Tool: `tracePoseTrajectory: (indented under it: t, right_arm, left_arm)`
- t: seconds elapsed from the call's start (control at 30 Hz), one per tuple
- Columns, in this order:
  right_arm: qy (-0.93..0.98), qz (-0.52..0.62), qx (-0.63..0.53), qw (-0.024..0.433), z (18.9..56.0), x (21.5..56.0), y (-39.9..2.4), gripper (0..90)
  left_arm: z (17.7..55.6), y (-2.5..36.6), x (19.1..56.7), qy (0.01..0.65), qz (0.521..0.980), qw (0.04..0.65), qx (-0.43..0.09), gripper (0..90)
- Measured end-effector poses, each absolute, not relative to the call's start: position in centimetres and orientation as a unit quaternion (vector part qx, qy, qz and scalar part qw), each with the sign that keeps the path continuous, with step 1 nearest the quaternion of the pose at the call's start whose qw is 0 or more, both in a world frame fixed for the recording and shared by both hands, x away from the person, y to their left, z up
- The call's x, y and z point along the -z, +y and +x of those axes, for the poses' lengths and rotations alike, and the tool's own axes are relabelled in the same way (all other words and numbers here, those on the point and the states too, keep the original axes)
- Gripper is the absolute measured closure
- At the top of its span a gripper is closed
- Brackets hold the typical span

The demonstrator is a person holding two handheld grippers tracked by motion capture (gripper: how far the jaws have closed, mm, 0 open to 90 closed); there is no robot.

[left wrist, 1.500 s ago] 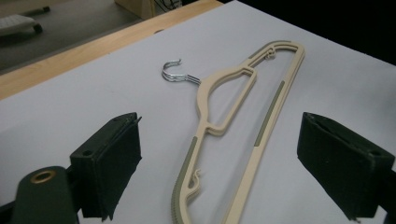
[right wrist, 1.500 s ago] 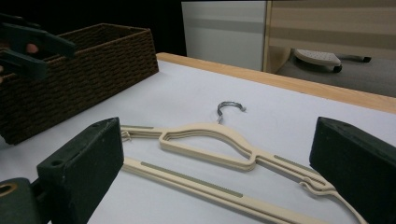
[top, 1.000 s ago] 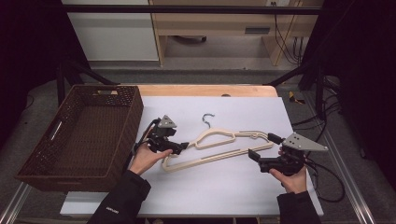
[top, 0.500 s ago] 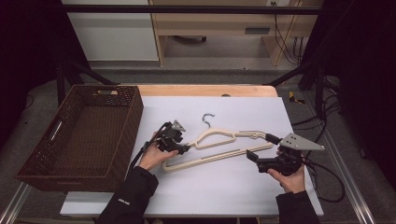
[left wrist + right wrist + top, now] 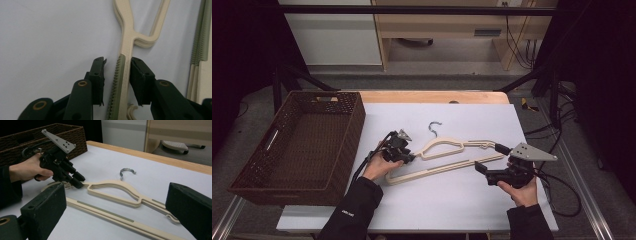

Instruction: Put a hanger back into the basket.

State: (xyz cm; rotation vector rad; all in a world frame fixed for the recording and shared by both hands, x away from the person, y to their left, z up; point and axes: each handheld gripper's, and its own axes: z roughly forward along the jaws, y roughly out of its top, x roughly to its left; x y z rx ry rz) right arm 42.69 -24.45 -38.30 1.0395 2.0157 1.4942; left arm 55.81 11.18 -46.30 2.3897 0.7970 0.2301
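Observation:
A stack of cream hangers (image 5: 447, 150) with a metal hook (image 5: 433, 127) lies flat on the white table. My left gripper (image 5: 409, 159) is down at the hangers' left shoulder. In the left gripper view, the ribbed shoulder arm (image 5: 125, 50) lies between the jaws of the left gripper (image 5: 116, 62). The jaws have just been closing. One pad touches the arm, and a small gap remains at the other. My right gripper (image 5: 489, 157) stands wide open at the hangers' right end. Its view looks along the hangers (image 5: 112, 187) to the left gripper (image 5: 77, 181).
A dark wicker basket (image 5: 297, 145) stands at the table's left side. The white table sheet (image 5: 452, 210) ends at a wooden strip at the back. Cables trail from both grippers, with a bundle on the floor at the right.
My left gripper has come down and to the right onto the hangers' left shoulder, and its jaws have narrowed around the arm. The right gripper has stayed put.

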Motion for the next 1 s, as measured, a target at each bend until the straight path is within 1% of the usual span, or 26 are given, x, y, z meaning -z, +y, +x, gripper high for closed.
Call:
tracePoseTrajectory:
  t: [0.07, 0.23, 0.73, 1.0]
  right_arm:
    - [0.725, 0.374, -0.539, 0.209, 42.7, 38.3, -24.4, 3.5]
    - [0.726, 0.375, -0.537, 0.211, 42.7, 38.3, -24.4, 3.4]
    - [0.728, 0.375, -0.535, 0.208, 42.8, 38.4, -24.3, 3.4]
    - [0.728, 0.374, -0.536, 0.207, 42.8, 38.4, -24.3, 3.5]
  left_arm:
    - [55.7, 11.0, 46.2, 0.296, 0.904, 0.295, -0.089, 73.2]
    - [55.6, 10.7, 45.9, 0.274, 0.916, 0.279, -0.093, 76.0]
    - [55.0, 10.7, 45.3, 0.266, 0.920, 0.271, -0.093, 78.1]
    - [55.2, 10.7, 45.2, 0.275, 0.918, 0.273, -0.084, 78.0]
